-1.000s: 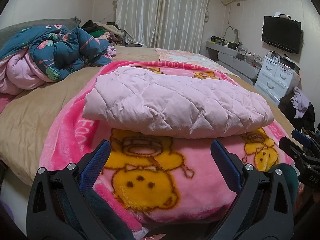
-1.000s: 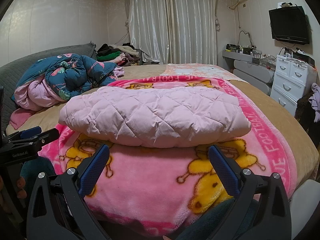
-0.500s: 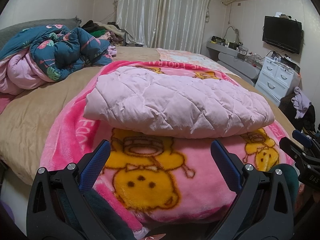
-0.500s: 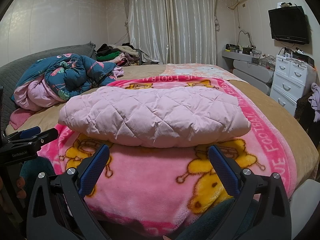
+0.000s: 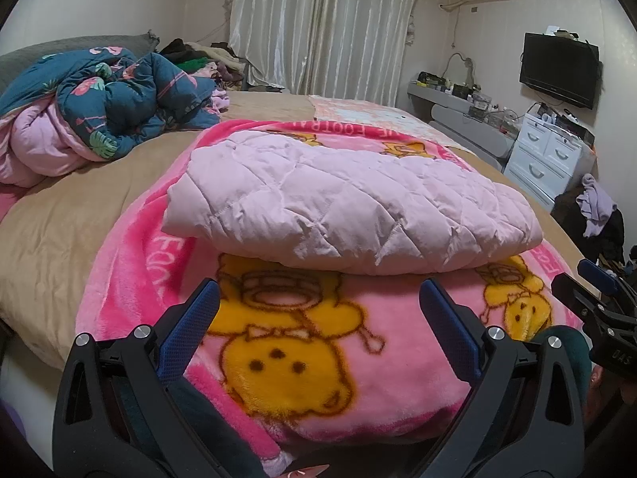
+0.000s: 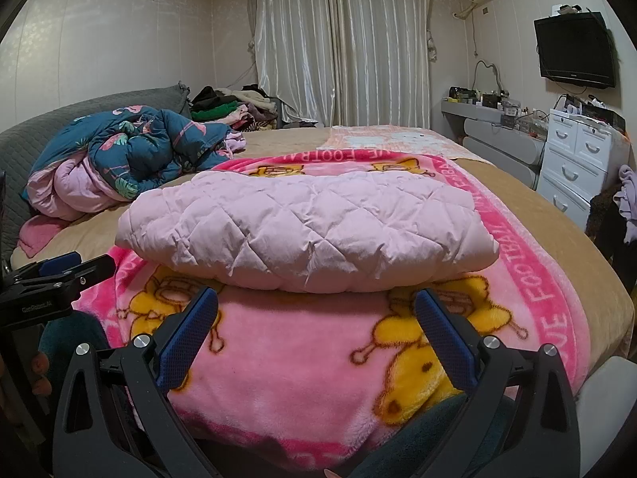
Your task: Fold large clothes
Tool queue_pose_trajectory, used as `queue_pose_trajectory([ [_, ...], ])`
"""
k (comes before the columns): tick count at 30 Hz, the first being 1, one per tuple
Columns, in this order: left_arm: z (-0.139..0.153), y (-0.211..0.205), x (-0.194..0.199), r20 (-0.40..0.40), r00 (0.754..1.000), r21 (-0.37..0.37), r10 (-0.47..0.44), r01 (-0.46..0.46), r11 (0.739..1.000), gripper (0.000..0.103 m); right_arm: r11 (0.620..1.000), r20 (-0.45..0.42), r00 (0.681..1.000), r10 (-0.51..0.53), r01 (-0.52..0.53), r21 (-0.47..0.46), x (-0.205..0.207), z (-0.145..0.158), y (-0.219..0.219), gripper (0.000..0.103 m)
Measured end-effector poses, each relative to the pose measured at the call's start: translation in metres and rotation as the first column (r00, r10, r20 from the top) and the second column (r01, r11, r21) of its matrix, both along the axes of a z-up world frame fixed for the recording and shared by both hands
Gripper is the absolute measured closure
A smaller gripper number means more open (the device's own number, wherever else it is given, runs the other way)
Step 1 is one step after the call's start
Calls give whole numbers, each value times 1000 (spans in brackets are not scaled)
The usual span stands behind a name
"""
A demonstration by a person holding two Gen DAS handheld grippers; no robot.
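Note:
A pale pink quilted garment (image 5: 350, 207) (image 6: 306, 227) lies folded into a thick rectangle on a bright pink cartoon blanket (image 5: 302, 342) (image 6: 302, 358) spread over the bed. My left gripper (image 5: 318, 298) hangs open at the near edge of the bed, just short of the garment's front fold, with nothing between its blue pads. My right gripper (image 6: 316, 306) is open too, just in front of the fold and empty. Each gripper shows in the other's view: the right gripper (image 5: 597, 298) at the right edge, the left gripper (image 6: 55, 279) at the left edge.
A crumpled blue flamingo-print duvet (image 5: 111, 107) (image 6: 139, 147) with pink lining is heaped at the bed's far left. More clothes (image 6: 231, 107) are piled behind it by the curtains. White drawers (image 6: 577, 159) and a wall TV (image 6: 573, 51) stand to the right. The tan bedsheet (image 5: 59, 231) surrounds the blanket.

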State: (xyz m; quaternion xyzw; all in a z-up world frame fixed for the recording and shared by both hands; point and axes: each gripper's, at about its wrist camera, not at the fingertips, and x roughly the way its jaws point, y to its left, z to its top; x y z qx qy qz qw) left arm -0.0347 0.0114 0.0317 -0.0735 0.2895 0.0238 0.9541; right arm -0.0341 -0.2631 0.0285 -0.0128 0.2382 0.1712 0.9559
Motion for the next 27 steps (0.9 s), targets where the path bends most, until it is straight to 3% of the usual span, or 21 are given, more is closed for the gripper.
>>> queue_pose_trajectory([
  [13, -7, -1, 3, -17, 999, -20, -32, 32, 999, 9, 1000, 0, 1000, 2, -2, -2, -1, 0, 1, 4],
  [17, -12, -3, 6, -44, 999, 9, -20, 20, 1000, 9, 1000, -1, 1000, 1, -1, -2, -2, -1, 1, 4],
  [27, -15, 1, 8, -56, 998, -33, -39, 38, 999, 9, 1000, 1, 1000, 0, 0, 0, -2, -1, 0, 4],
])
